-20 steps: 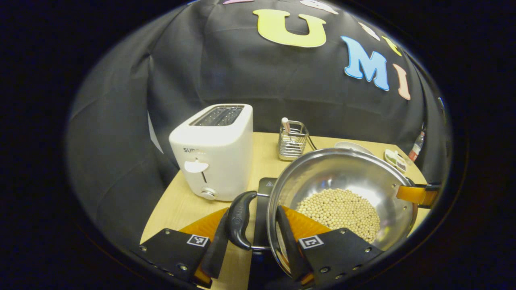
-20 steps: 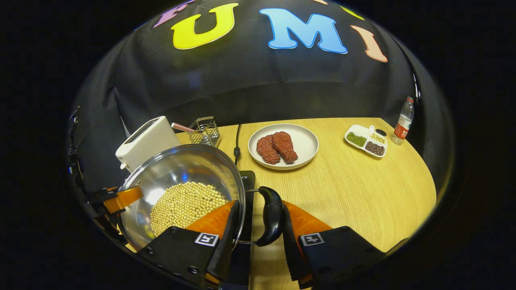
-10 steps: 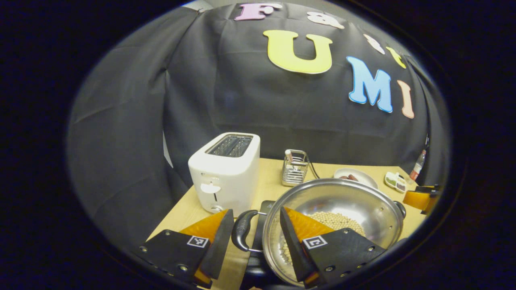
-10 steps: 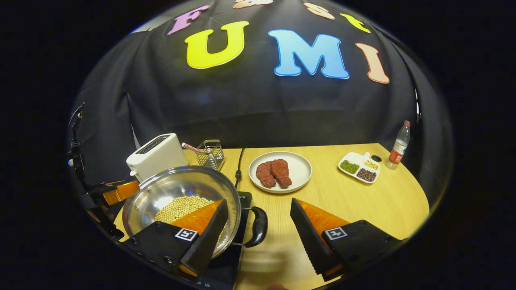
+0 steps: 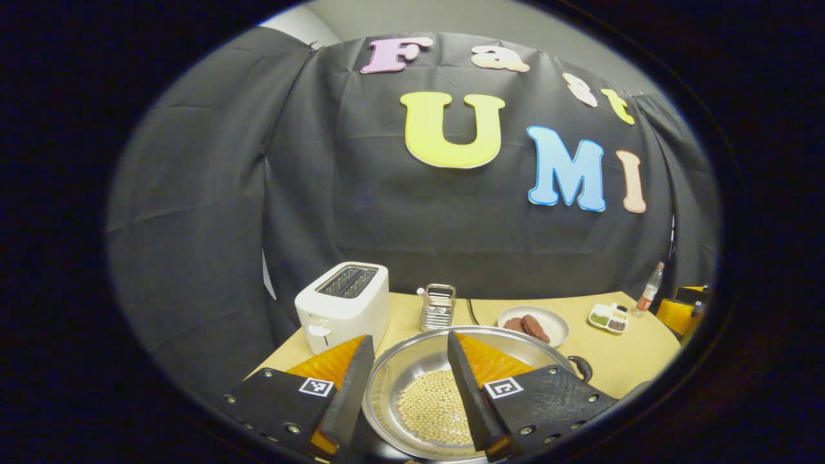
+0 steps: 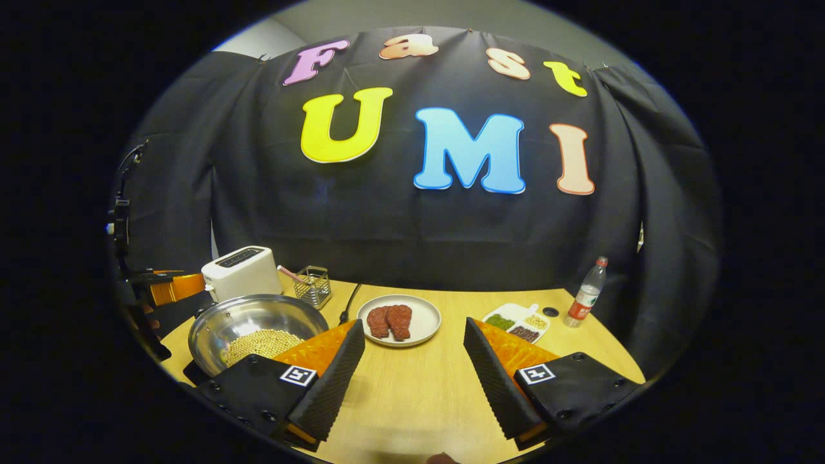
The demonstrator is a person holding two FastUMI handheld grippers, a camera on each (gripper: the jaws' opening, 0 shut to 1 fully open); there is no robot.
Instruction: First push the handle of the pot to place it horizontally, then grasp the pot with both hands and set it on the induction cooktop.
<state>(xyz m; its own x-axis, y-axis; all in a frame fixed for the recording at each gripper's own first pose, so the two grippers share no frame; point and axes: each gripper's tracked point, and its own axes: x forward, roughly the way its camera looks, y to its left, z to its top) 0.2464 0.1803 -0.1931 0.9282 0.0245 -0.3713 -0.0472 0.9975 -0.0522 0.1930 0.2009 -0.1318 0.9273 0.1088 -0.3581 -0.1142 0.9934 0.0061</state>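
Note:
The steel pot point(image 5: 438, 386) holds pale beans and shows low between my left gripper's fingers, with one black handle point(image 5: 580, 367) sticking out on its right. My left gripper point(image 5: 409, 338) is open above the pot's near side, touching nothing. In the right gripper view the pot point(image 6: 251, 319) sits at the left on the black induction cooktop point(image 6: 192, 372), of which a corner shows under it. My right gripper point(image 6: 413, 322) is open over bare table, right of the pot. The left gripper point(image 6: 169, 287) shows beyond the pot.
A white toaster point(image 5: 341, 306) and a wire utensil rack point(image 5: 438, 306) stand behind the pot. A plate with two meat pieces point(image 6: 399, 320), a divided dish of beans point(image 6: 519, 320) and a water bottle point(image 6: 583, 301) lie on the wooden table point(image 6: 419, 399).
Both grippers let go of the pot's handles, opened and drew back and upward. The pot now looks smaller and lower in both views and rests on the cooktop.

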